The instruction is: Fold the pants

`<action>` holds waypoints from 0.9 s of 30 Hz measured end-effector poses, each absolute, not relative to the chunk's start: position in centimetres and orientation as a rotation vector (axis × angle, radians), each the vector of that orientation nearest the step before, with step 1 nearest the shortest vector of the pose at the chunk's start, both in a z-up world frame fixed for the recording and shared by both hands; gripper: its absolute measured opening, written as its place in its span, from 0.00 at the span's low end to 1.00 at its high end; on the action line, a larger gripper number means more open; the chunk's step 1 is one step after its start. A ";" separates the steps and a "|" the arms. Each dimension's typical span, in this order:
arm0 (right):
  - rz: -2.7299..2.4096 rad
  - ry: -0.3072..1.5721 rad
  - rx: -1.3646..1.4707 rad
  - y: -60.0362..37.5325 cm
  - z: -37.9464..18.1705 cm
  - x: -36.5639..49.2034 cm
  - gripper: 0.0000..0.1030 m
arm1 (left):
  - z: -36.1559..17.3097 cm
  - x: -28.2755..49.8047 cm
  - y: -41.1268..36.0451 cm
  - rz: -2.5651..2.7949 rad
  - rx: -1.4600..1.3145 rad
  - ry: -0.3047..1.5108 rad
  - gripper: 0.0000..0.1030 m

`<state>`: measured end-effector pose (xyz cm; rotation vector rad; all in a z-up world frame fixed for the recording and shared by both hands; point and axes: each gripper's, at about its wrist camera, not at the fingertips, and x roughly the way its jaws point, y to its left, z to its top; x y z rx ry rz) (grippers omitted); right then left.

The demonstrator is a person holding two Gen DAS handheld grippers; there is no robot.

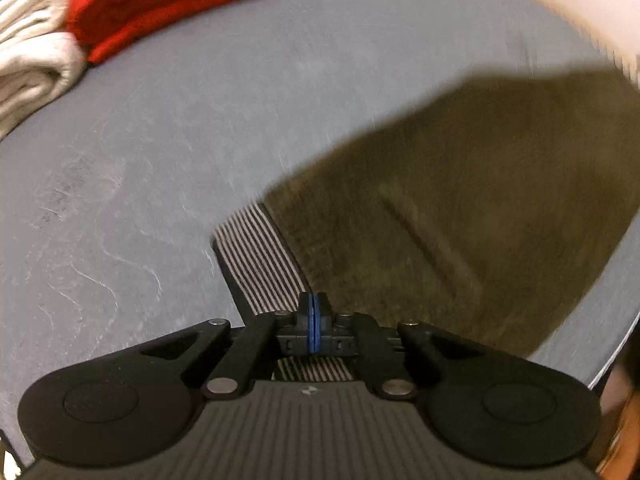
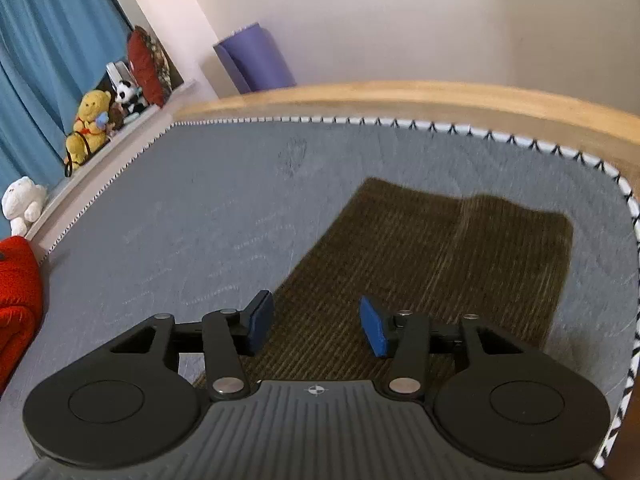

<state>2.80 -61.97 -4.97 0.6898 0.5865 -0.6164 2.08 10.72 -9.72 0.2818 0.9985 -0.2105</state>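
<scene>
Grey mattress, wooden frame, blue curtain; we read no writing. Left gripper pinched closed over the olive pants waistband; right gripper spread open above them, gripping nothing.

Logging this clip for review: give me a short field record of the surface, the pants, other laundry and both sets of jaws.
surface: grey mattress
pants: olive corduroy pants, lying flat, striped waistband near the left gripper
other laundry: red garment and white towels, folded, far corner
left jaws: shut; whether on the waistband is unclear
right gripper: jaws open over the pants, nothing held
</scene>
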 end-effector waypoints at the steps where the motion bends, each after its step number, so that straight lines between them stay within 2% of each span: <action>1: -0.620 0.593 0.698 -62.3 -5.3 2.8 0.50 | -8.8 2.2 11.0 -0.191 0.250 0.958 0.19; 3: -0.633 0.604 0.702 -62.9 -5.9 2.7 0.51 | -7.2 2.5 11.6 -0.160 0.183 0.885 0.29; 6: -0.646 0.622 0.704 -63.4 -6.8 2.7 0.52 | -6.6 4.0 11.4 -0.173 0.097 0.869 0.29; 9: -0.659 0.633 0.721 -64.2 -7.6 2.5 0.52 | -9.3 6.6 10.0 -0.113 0.164 0.991 0.31; 10: -0.665 0.633 0.723 -64.4 -7.7 2.5 0.52 | -10.3 7.3 9.7 -0.070 0.205 1.023 0.41; 13: -0.682 0.634 0.736 -65.2 -8.0 2.3 0.53 | -9.2 8.0 9.1 -0.001 0.182 1.006 0.42; 20: -0.703 0.632 0.726 -66.2 -8.3 1.2 0.57 | -4.7 6.3 4.5 -0.173 0.086 0.822 0.42; 26: -0.731 0.626 0.723 -68.1 -8.6 0.1 0.57 | -7.2 6.5 -0.8 -0.378 0.116 0.874 0.43; 27: -0.737 0.624 0.720 -68.4 -8.7 -0.1 0.58 | -8.2 6.5 -1.2 -0.403 0.116 0.901 0.45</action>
